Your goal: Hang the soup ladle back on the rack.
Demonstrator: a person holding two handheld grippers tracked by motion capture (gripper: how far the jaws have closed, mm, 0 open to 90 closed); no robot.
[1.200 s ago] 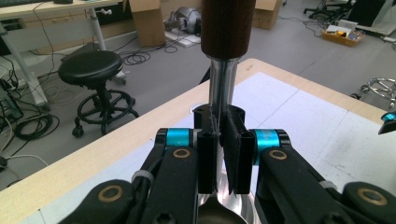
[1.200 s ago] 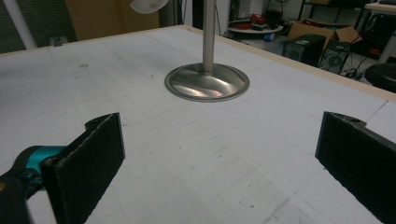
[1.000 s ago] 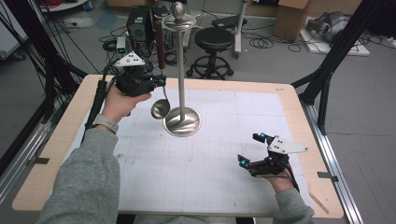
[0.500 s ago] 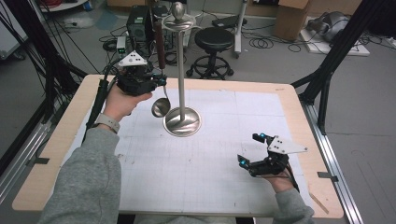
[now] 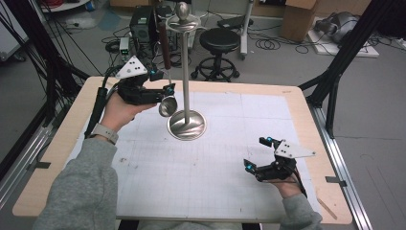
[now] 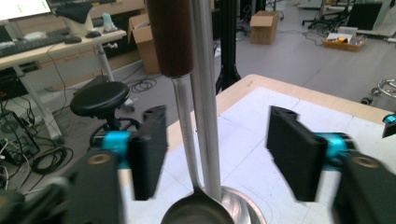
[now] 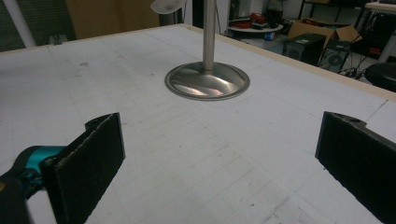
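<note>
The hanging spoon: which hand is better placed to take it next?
Left, probably. The left gripper already has the spoon between its jaws, which have just been opening and stand clear of its stem. The right gripper rests open far across the table from the stand.

the high view looks forward and down over the table (image 5: 287, 100) from the person's side, the steel stand (image 5: 186, 122) at centre frame. the left gripper view rides its claw (image 6: 219, 149) close up, facing the stand's pole (image 6: 205, 93) and the hanging ladle (image 6: 187, 140) at centre. the right gripper view sits low over the table (image 7: 140, 140), looking across at the stand's base (image 7: 207, 80) in the upper middle. all three share the stand.
</note>
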